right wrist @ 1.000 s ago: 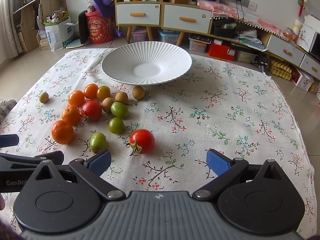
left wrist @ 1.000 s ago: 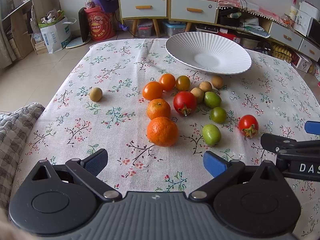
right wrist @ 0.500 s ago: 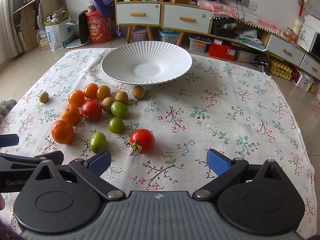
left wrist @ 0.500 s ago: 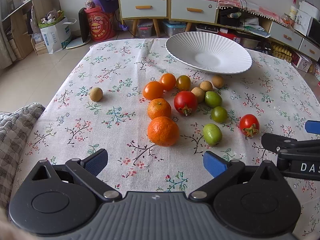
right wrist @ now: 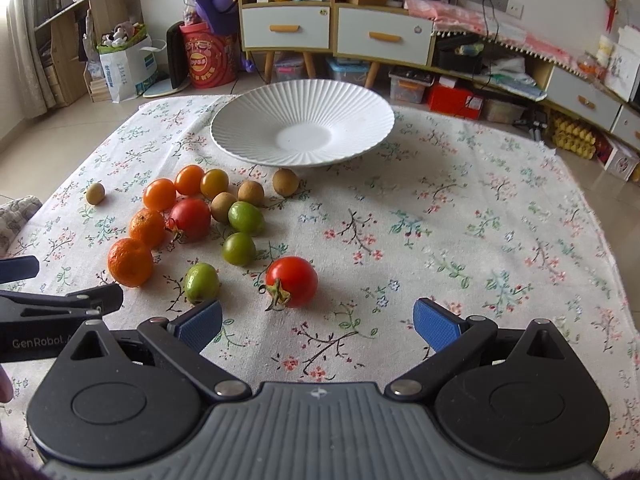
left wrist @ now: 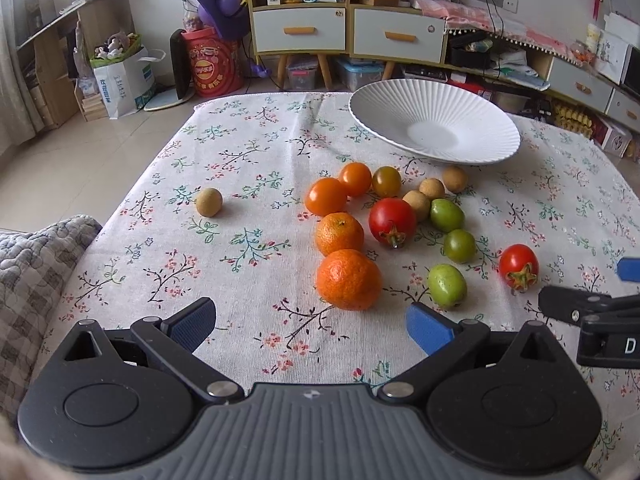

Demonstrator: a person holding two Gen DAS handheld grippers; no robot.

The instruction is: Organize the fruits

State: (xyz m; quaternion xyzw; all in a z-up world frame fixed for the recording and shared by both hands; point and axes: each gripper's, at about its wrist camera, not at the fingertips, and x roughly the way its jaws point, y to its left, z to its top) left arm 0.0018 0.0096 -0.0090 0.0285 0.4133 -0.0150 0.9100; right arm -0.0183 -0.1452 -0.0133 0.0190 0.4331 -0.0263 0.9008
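Note:
Several fruits lie loose on a floral tablecloth (left wrist: 248,152). Nearest my left gripper (left wrist: 312,326) is a large orange (left wrist: 348,279), with a smaller orange (left wrist: 339,233) behind it. A red tomato (right wrist: 291,281) lies just ahead of my right gripper (right wrist: 318,326), and a second red tomato (left wrist: 392,222) sits in the cluster. Green fruits (right wrist: 201,282), small orange tomatoes (left wrist: 326,196) and brown longans (left wrist: 432,189) fill the group; one longan (left wrist: 208,202) lies apart at the left. A white ribbed plate (right wrist: 302,134) stands empty behind. Both grippers are open and hold nothing.
A quilted grey cushion (left wrist: 32,264) lies at the table's left edge. Beyond the table stand a drawer cabinet (right wrist: 336,34), a red barrel (right wrist: 206,58) and a low shelf with boxes (right wrist: 500,92). Bare cloth spreads to the right of the fruits (right wrist: 480,220).
Both grippers have hardly moved; the left view has shifted very slightly. No fruit has moved and both jaws stay open.

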